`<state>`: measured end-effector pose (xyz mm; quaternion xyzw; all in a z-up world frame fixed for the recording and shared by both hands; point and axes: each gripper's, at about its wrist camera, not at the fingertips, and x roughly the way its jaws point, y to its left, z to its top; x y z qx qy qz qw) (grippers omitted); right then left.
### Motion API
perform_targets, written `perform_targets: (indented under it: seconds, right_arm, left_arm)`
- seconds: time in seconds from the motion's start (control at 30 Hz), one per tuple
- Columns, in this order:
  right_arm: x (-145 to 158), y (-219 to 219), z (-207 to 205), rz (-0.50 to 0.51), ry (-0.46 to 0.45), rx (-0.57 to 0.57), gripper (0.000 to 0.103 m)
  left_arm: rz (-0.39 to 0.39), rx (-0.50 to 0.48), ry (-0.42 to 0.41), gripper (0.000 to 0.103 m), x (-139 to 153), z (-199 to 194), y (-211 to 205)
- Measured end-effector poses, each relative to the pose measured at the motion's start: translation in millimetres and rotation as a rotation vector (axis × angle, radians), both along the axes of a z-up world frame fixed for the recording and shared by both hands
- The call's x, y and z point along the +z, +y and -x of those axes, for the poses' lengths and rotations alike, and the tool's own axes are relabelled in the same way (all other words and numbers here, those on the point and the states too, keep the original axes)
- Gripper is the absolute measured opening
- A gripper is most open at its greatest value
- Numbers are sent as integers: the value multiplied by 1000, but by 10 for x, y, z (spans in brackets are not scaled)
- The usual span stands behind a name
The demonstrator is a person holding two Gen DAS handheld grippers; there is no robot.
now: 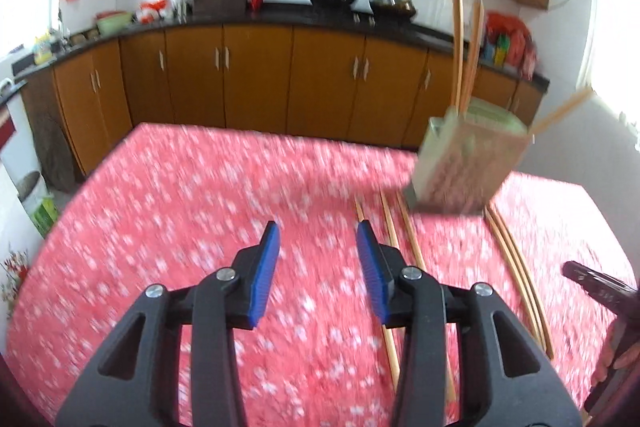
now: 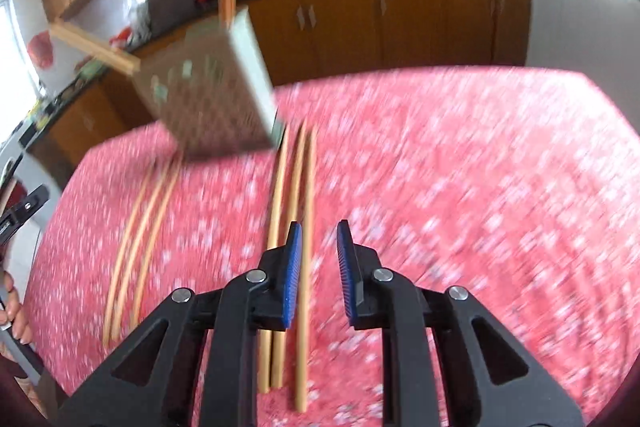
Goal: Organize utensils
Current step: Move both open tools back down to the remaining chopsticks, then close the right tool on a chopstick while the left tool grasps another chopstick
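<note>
A red cloth with small white flowers (image 1: 200,195) covers the table, soft and matt. Pale smooth wooden chopsticks (image 2: 298,267) lie on it. The perforated box-shaped holder (image 2: 208,99) looks like dull plastic. The black grippers' arms look like matt plastic, with ribbed blue pads (image 1: 266,271) and shiny metal rivets (image 1: 226,273).

A table (image 2: 460,147) under a red cloth with white flecks carries a perforated holder (image 2: 212,99) with chopsticks standing in it, and two loose groups of chopsticks (image 2: 296,187) lying on the cloth before it.
</note>
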<state>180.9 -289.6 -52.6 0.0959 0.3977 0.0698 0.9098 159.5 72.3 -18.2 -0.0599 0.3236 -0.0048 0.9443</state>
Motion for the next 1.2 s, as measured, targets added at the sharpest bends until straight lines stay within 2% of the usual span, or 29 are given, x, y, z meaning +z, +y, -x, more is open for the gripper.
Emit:
perform_targets:
  seconds: [0.17,0.23,0.27,0.37,0.47,0.7,0.77,0.87,1.03,1.2]
  right_arm:
    - [-293,189,2,33,74,39,18]
    - [-378,197,-9,48,96,41,11]
    - [-384,188,-12,56,88,38,7]
    - [-383,129,-23,95,79,-18,7]
    - [-368,12,-49,69,83,-59,7]
    - [-350,28,0,93,67,-48,7]
    - [-357,46,9,88,66,-49,7]
    - [-338,17,20,94,64,-45,7]
    - [-333,41,10,105,64,-36,8]
    - [-344,57,12,116,52,-25,8]
  left_arm:
    - [18,-54,66,40,-251,-12,-130]
    - [25,-68,83,39,-316,7,-187]
    - [29,-75,92,37,-348,-1,-211]
    - [46,-103,133,30,-472,-11,-273]
    - [54,-128,165,24,-557,-50,-358]
    - [38,-168,213,22,-676,-105,-552]
    - [21,-172,230,17,-724,-121,-598]
    - [-17,-166,230,10,-765,-119,-648]
    - [-34,-129,228,8,-767,-169,-584]
    - [-42,-55,230,8,-749,-273,-334]
